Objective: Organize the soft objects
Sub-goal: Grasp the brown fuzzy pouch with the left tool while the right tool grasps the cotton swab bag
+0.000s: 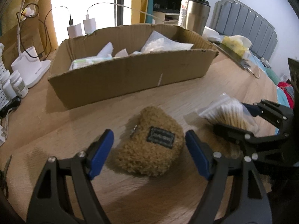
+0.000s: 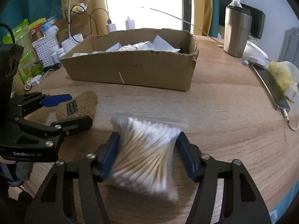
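A fuzzy brown pouch (image 1: 149, 143) with a dark label lies on the wooden table, between the open blue pads of my left gripper (image 1: 149, 153), which do not touch it. It also shows in the right wrist view (image 2: 78, 107). My right gripper (image 2: 147, 153) is shut on a clear bag of cotton swabs (image 2: 145, 155), pinched at its middle; the bag also shows in the left wrist view (image 1: 229, 112). An open cardboard box (image 1: 130, 74) holding white packets stands behind, also in the right wrist view (image 2: 134, 69).
A steel tumbler (image 2: 236, 31) and water bottle (image 1: 186, 5) stand back right. A phone (image 2: 271, 87) and yellow tissue pack (image 2: 282, 76) lie at right. Pill bottles (image 1: 16, 85), a white lamp base (image 1: 31, 65) and chargers sit at left.
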Demonstrator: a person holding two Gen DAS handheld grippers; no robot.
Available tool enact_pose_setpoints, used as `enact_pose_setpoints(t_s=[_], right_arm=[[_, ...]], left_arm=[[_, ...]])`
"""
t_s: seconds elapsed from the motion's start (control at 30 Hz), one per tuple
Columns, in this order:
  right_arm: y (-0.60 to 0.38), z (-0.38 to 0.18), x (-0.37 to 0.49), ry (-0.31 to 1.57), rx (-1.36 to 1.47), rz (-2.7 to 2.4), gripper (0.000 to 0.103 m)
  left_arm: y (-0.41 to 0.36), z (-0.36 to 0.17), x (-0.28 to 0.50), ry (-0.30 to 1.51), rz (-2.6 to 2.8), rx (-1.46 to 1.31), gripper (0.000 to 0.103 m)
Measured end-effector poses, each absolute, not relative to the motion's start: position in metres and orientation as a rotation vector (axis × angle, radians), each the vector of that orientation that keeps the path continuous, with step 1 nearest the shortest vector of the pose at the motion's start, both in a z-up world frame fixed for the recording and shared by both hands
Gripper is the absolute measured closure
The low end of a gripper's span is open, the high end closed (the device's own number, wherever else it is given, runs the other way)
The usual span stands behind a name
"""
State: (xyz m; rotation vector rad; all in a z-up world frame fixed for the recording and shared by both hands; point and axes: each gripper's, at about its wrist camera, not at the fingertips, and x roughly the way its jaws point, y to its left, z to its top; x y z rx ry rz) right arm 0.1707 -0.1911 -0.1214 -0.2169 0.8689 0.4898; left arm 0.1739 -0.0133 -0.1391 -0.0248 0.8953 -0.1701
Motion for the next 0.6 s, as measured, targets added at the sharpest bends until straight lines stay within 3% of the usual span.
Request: enact_pose_setpoints(t_s=[0.03,0.2,0.6], right_arm=[[-0.191,-0.120,0.170,0.866,-0.219,0.495,0.050],[-0.190,-0.113,0.170,0.848,-0.218,0.517,0.054],[-0.192,-0.087,0.177,0.783,-0.203,0.545,0.056]], left_arm=[[-0.016,-0.140,0.174,0.902,-0.178,-0.012,0.041],[-0.022,-0.139,0.174,0.907,-0.191,0.017,0.047],[-0.016,-0.113,0.170,0.850,-0.192,-0.020,0.047]])
